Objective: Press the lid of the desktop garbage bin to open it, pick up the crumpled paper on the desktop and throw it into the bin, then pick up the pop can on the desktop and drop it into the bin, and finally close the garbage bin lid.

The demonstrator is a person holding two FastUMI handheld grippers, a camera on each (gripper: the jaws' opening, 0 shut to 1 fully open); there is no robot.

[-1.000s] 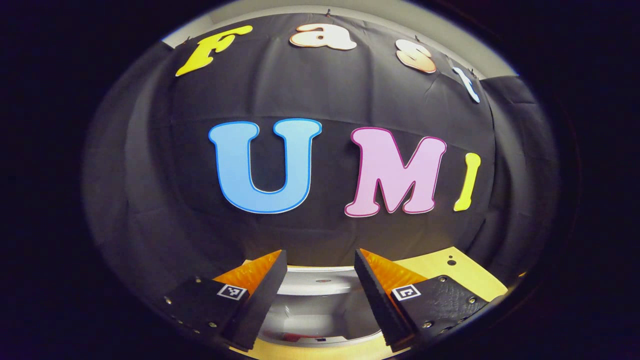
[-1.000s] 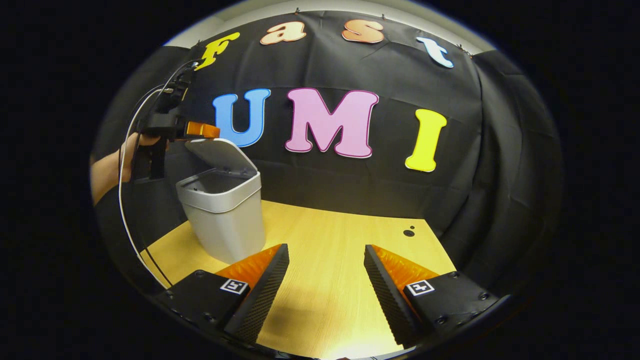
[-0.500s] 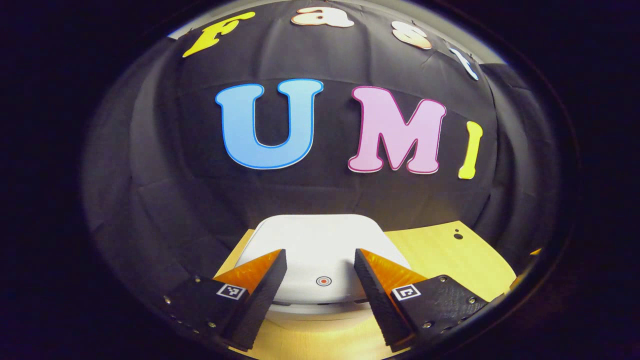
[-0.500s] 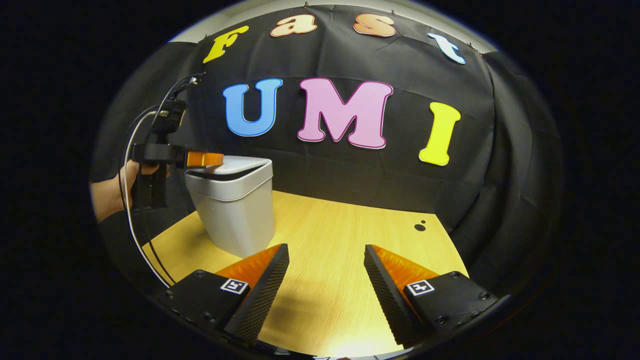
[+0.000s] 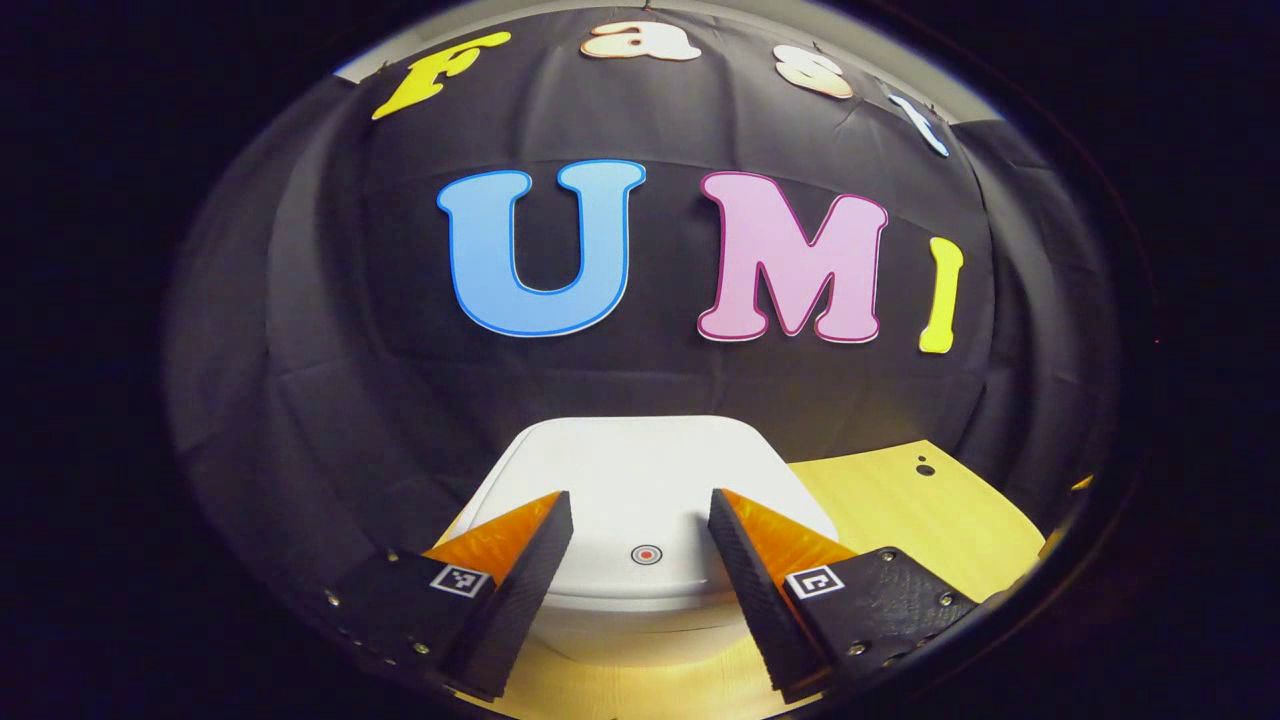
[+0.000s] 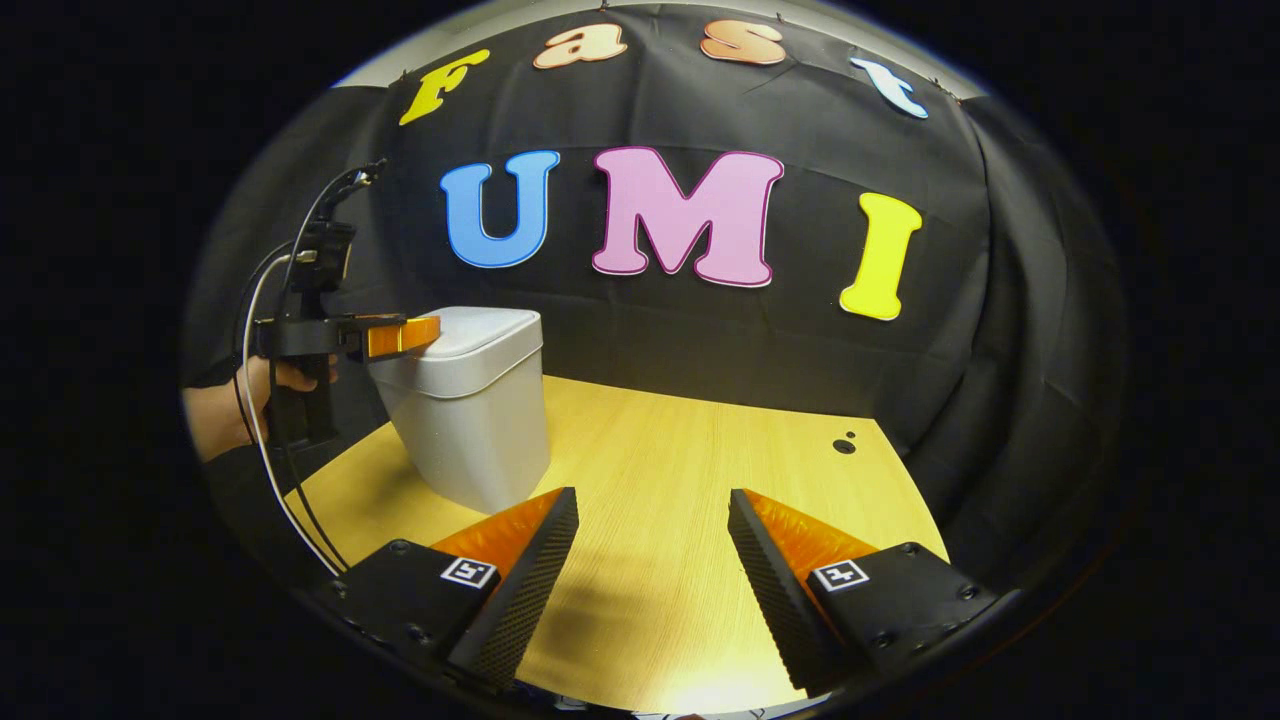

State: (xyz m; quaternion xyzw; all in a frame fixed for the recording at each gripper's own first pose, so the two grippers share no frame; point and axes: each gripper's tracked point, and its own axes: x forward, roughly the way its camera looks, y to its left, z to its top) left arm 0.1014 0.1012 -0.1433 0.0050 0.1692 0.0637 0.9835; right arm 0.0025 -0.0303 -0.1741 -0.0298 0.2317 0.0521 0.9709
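**Lid down on the bin at the desk's left side**

Near the left edge of the wooden desk [image 6: 700,480], toward the back, stands the garbage bin [image 6: 470,430], a pale grey plastic tub with rounded corners whose walls taper slightly toward the base. Its lid [image 5: 640,480] is white, smooth and gently domed, a rounded rectangle that lies flat and closed on the body, so what the bin holds cannot be seen. A small round button with a red centre [image 5: 646,553] sits near the lid's front edge.

In the left gripper view, the left gripper [image 5: 640,520] hangs over the lid's front part with its fingers apart, one to each side of the button, holding nothing. In the right gripper view it reaches in level from the left, its tips at the lid's near edge; whether they touch the lid cannot be told. A hand [image 6: 285,375] grips its handle, and a white and a black cable [image 6: 262,430] trail down from it.

The right gripper [image 6: 650,530] hovers over the bare desk well to the right of the bin, fingers spread wide and empty; their inner pads are finely ribbed. The desk is light, straight-grained wood with a small dark hole [image 6: 845,446] near its back right corner.
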